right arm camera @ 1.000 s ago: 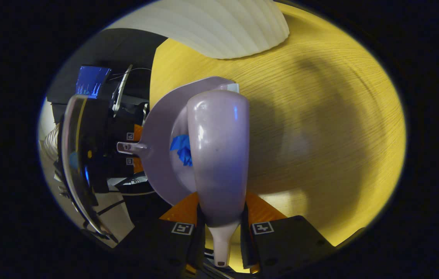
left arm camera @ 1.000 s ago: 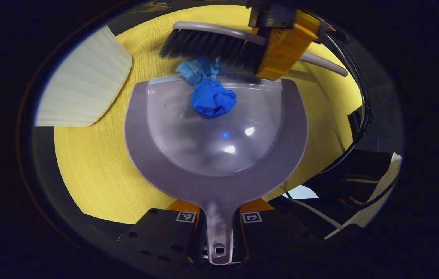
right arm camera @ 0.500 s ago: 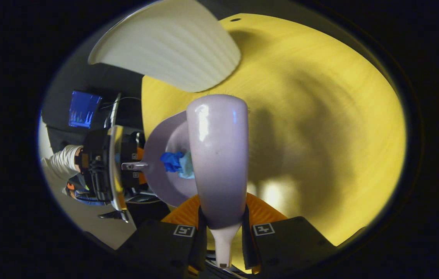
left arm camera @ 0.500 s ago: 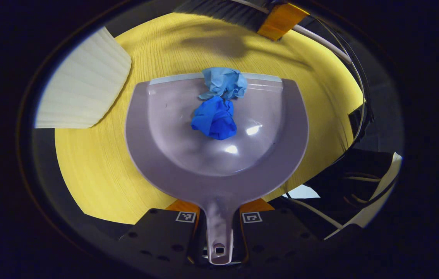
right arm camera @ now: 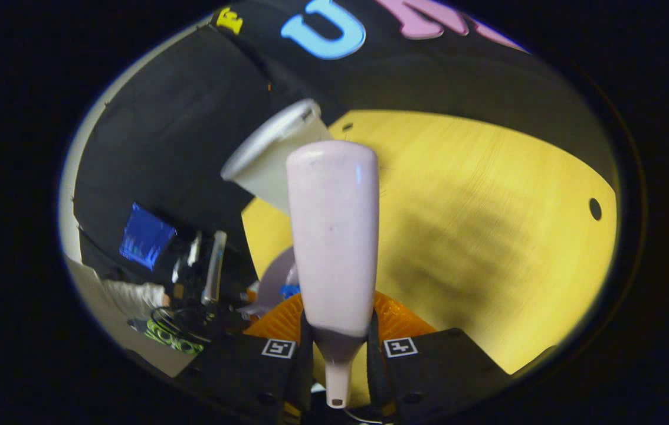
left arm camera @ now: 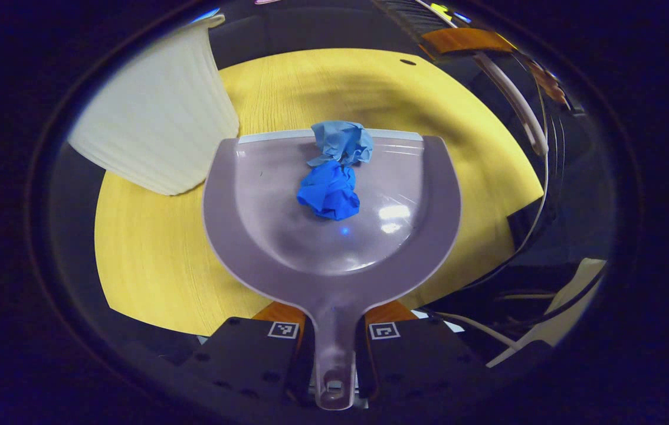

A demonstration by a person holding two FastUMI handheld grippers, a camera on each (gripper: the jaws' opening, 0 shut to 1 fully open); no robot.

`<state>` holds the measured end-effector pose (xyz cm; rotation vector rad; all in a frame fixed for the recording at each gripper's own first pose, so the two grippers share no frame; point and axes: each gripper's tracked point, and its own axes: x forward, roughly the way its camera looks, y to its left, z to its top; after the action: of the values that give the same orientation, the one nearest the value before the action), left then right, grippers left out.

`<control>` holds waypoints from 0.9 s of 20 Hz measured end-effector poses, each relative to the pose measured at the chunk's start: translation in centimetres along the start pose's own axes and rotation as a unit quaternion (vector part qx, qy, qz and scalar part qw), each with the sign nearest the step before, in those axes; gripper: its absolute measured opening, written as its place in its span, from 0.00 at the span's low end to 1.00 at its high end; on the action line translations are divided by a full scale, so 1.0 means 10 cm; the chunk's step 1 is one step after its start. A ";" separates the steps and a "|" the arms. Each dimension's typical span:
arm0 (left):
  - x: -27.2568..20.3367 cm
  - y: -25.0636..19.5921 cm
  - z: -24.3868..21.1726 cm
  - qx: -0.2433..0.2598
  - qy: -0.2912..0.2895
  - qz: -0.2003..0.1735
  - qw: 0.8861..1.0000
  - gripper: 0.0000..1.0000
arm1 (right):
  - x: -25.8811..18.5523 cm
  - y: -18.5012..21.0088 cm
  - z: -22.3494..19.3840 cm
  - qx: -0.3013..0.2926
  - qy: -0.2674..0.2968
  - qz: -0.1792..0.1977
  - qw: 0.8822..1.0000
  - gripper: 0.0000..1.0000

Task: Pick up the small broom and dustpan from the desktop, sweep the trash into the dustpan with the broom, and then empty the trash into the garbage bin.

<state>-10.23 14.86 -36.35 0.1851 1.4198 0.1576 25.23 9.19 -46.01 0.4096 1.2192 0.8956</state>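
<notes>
My left gripper [left arm camera: 334, 323] is shut on the handle of the grey dustpan [left arm camera: 429, 236], which is held level over the yellow table [left arm camera: 151, 260]. A dark blue crumpled wad [left arm camera: 328, 198] lies in the pan. A pale blue wad [left arm camera: 340, 141] rests against it at the pan's front lip. My right gripper [right arm camera: 337, 329] is shut on the handle of the small broom [right arm camera: 334, 236], whose grey back stands straight up. In the left gripper view the broom [left arm camera: 414, 16] hangs high at the top right, clear of the pan.
The white ribbed garbage bin [left arm camera: 157, 130] stands on the table just left of the pan's lip, and its open rim [right arm camera: 269, 139] shows behind the broom. A sleeve [right arm camera: 134, 295] and cables [left arm camera: 541, 195] lie off the table's edge. A small hole [right arm camera: 595, 208] marks the tabletop.
The broom swept the pale blue wad onto the pan's lip, then rose up and away to the right. The dustpan lifted slightly, bringing the bin closer on its left.
</notes>
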 end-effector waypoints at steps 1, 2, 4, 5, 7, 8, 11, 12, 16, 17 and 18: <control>-0.04 -0.02 0.07 0.001 -0.026 0.002 1.000 0.27 | -0.16 0.07 0.11 0.012 -0.043 0.014 0.999 0.39; -0.07 -0.03 0.12 0.003 -0.052 0.001 0.999 0.27 | -0.19 0.04 0.12 0.021 -0.083 0.024 0.996 0.39; -0.14 -0.03 0.27 -0.003 -0.105 0.002 0.994 0.27 | -0.39 -0.09 0.22 0.025 -0.151 0.034 0.988 0.39; -0.21 -0.03 0.38 -0.010 -0.129 -0.001 0.992 0.27 | -0.46 -0.16 0.23 0.018 -0.178 0.026 0.984 0.39; -0.45 -0.03 0.56 -0.024 -0.170 -0.004 0.985 0.27 | -0.49 -0.26 0.22 0.009 -0.221 0.018 0.975 0.39; -0.57 -0.01 0.65 -0.025 -0.186 0.001 0.982 0.27 | -0.52 -0.27 0.24 0.003 -0.238 0.016 0.971 0.39; -1.07 0.32 0.87 -0.012 -0.223 0.043 0.974 0.27 | -0.43 -0.45 0.16 -0.010 -0.275 0.001 0.961 0.39; -1.23 0.52 0.96 -0.009 -0.227 0.062 0.972 0.27 | -0.44 -0.48 0.11 -0.012 -0.276 -0.001 0.961 0.39; -1.64 1.42 1.16 0.022 -0.215 0.177 0.960 0.27 | -0.51 -0.44 0.01 -0.015 -0.260 -0.008 0.966 0.39; -1.72 1.65 1.17 0.029 -0.201 0.206 0.957 0.27 | -0.50 -0.46 -0.02 -0.016 -0.255 -0.011 0.967 0.39; -1.77 1.87 1.18 0.035 -0.186 0.230 0.954 0.27 | -0.49 -0.46 -0.04 -0.012 -0.252 -0.010 0.968 0.39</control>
<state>-1.05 28.83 -13.43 0.5764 0.9875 0.4335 26.20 2.58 -46.31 0.5645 0.7416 0.7292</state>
